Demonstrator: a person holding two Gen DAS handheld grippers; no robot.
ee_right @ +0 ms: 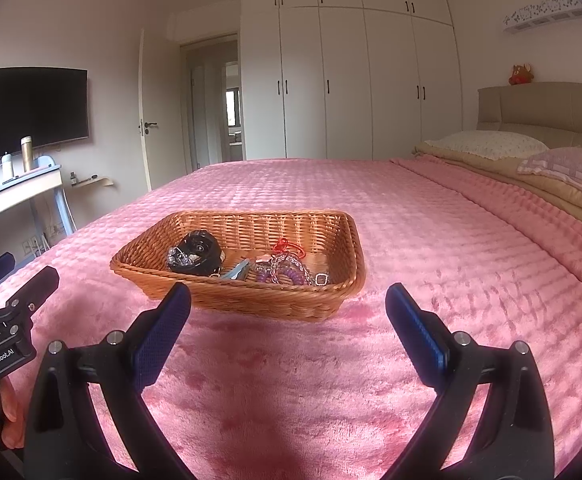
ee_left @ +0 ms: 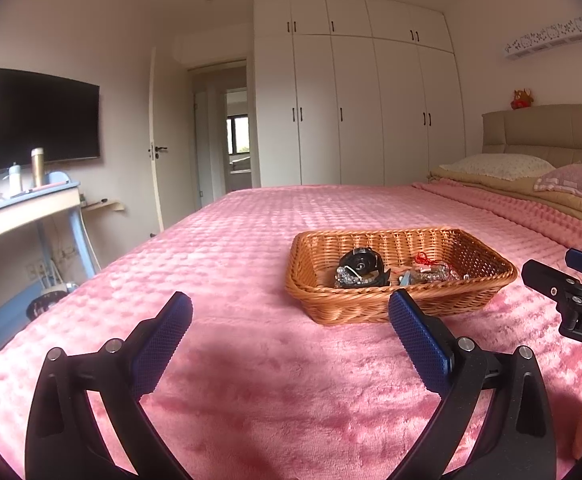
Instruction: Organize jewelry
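A brown wicker basket (ee_left: 375, 308) (ee_right: 267, 300) sits on the pink bedspread (ee_left: 251, 360) (ee_right: 431, 240). Inside lie a black round piece with clear beads (ee_left: 359, 270) (ee_right: 193, 256), a red cord (ee_left: 423, 258) (ee_right: 287, 246), and purple beads with silver chain (ee_right: 287, 274). My left gripper (ee_left: 289, 308) is open and empty, a little short of the basket's near left corner. My right gripper (ee_right: 287, 300) is open and empty, just in front of the basket's near wall. Each gripper shows at the edge of the other's view (ee_left: 571, 292) (ee_right: 7, 304).
Pillows (ee_right: 487, 144) and a beige headboard (ee_right: 547, 108) are at the right. A desk with bottles (ee_left: 23, 204) and a wall TV (ee_left: 41, 118) are at the left. White wardrobes (ee_left: 355, 112) and an open door stand beyond the bed.
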